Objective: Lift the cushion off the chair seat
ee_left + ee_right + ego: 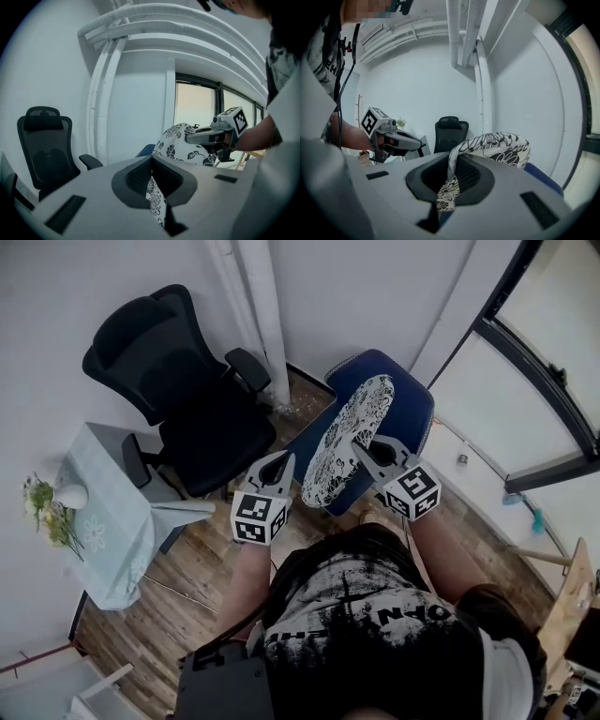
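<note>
A black-and-white printed shirt (pixel 375 624) on the person's torso fills the lower middle of the head view, nearest the camera, and both forearms reach upward from it. Just above, at the centre of the frame, a round white cushion with a black flower print (pixel 349 442) is held tilted on edge over the seat of a blue padded chair (pixel 412 409). Whether its lower edge touches the seat cannot be told.

The cushion's lower left rim is gripped by the left gripper (pixel 281 465). In the left gripper view the jaws are seen closed tight on a fold of the printed cloth. The opposite rim is gripped by the right gripper (pixel 364 450), whose jaws are likewise pressed together on a pinch of the fabric.

A black mesh office chair (pixel 187 390) stands at the upper left, beside the blue chair. White pipes (pixel 262 315) run up the wall at the top centre.

At the left edge, a small table under a pale blue cloth (pixel 112 521) bears a white vase of green and yellow flowers (pixel 52 502). A brown wood-plank floor (pixel 187 568) is seen beneath.
</note>
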{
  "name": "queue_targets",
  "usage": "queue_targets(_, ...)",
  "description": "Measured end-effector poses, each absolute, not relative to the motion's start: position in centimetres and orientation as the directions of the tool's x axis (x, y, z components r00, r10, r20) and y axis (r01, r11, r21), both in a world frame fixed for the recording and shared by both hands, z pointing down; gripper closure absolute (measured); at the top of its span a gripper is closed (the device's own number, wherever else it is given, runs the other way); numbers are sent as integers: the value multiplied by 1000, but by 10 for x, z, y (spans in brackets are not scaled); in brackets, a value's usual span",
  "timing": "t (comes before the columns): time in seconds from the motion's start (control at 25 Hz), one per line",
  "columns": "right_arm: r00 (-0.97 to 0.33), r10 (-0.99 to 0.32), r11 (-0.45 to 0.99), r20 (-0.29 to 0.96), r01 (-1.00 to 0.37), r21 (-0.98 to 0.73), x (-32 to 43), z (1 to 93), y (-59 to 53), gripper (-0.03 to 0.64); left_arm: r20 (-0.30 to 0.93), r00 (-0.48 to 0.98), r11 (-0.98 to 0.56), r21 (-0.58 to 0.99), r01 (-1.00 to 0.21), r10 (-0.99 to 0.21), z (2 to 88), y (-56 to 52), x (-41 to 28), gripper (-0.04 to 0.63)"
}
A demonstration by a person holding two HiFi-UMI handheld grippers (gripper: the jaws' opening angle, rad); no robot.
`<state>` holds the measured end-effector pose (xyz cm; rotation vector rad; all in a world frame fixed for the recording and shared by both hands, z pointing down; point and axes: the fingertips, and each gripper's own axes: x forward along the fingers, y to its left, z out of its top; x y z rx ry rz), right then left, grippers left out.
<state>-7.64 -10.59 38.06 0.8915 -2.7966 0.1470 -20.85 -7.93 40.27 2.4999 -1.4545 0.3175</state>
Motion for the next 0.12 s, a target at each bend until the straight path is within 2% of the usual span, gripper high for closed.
queue_targets(0.12,-799,-559,814,223,-580,-37,-77,382,-104,583,298,489,-488,85,-869,-820,403,-83,-205,581)
